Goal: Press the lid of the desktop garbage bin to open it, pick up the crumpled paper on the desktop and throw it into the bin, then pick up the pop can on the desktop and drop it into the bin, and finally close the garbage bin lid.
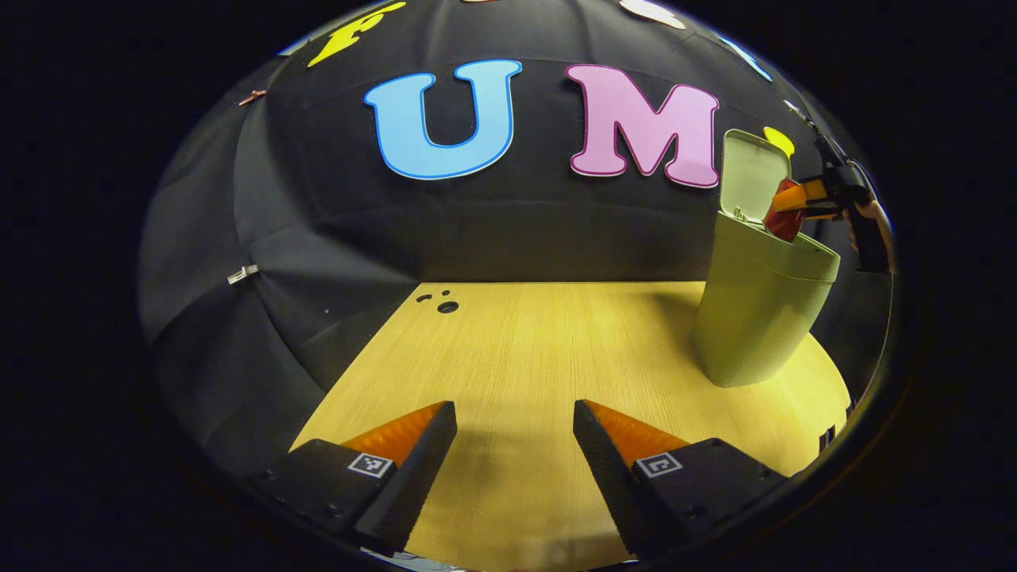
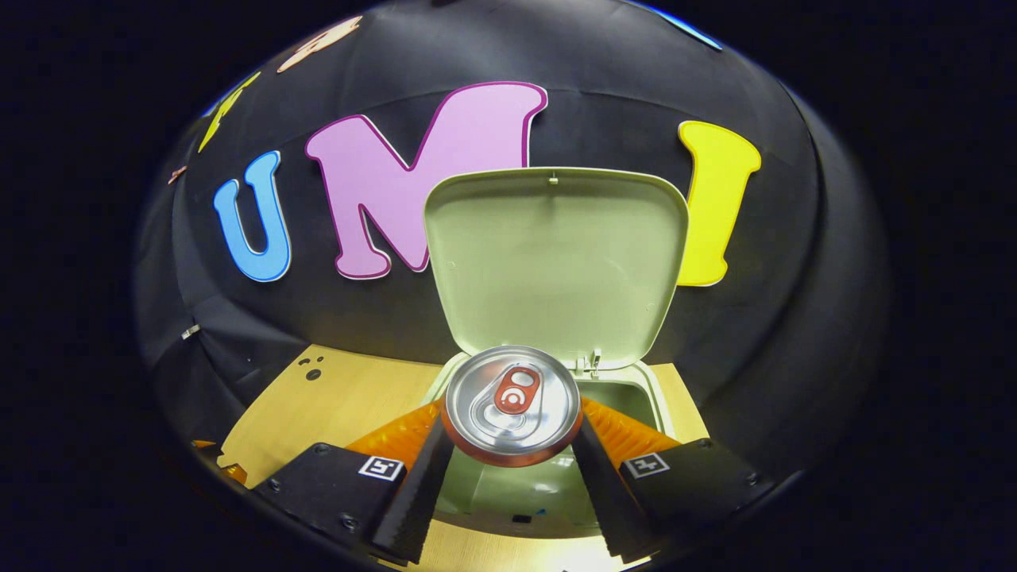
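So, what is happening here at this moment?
A person holds a gripper in each hand. The right gripper is shut on the pop can and holds it over the open garbage bin, whose lid stands up. The left gripper is open above the table, holding nothing.

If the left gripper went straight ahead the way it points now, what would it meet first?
Probably nothing close: the left gripper is open over bare table, and its line runs on to the black cloth wall. The green bin stands well off to the side. Depth is hard to judge.
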